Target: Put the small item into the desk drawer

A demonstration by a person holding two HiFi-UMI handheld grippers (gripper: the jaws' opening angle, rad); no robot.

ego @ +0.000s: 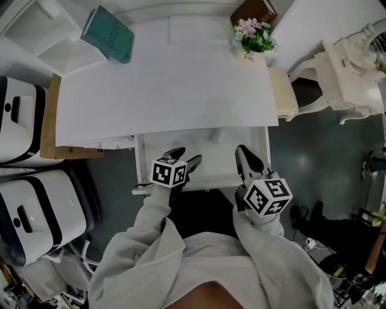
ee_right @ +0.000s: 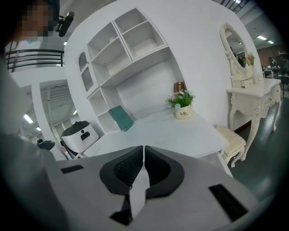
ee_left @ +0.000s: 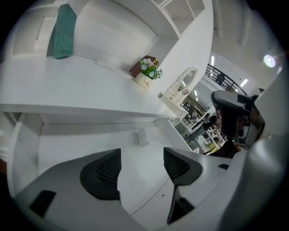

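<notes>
The white desk (ego: 163, 90) has its drawer (ego: 140, 163) pulled out toward me. A small white item (ee_left: 141, 136) lies on the drawer floor, near the back under the desktop. My left gripper (ego: 187, 157) hovers over the drawer's left half; in the left gripper view the left gripper (ee_left: 142, 160) is open with nothing between its fingers, and the item sits a little beyond them. My right gripper (ego: 243, 156) is over the drawer's right side. In the right gripper view the right gripper (ee_right: 143, 154) is shut, with nothing visible in it, and points above the desktop.
A teal book (ego: 108, 34) leans at the desk's back left. A potted flower (ego: 252, 37) and a brown box (ego: 253, 9) stand at the back right. Two white appliances (ego: 42, 208) stand left of the desk. A cushioned stool (ego: 283, 90) and an ornate dressing table (ego: 353, 72) stand to the right.
</notes>
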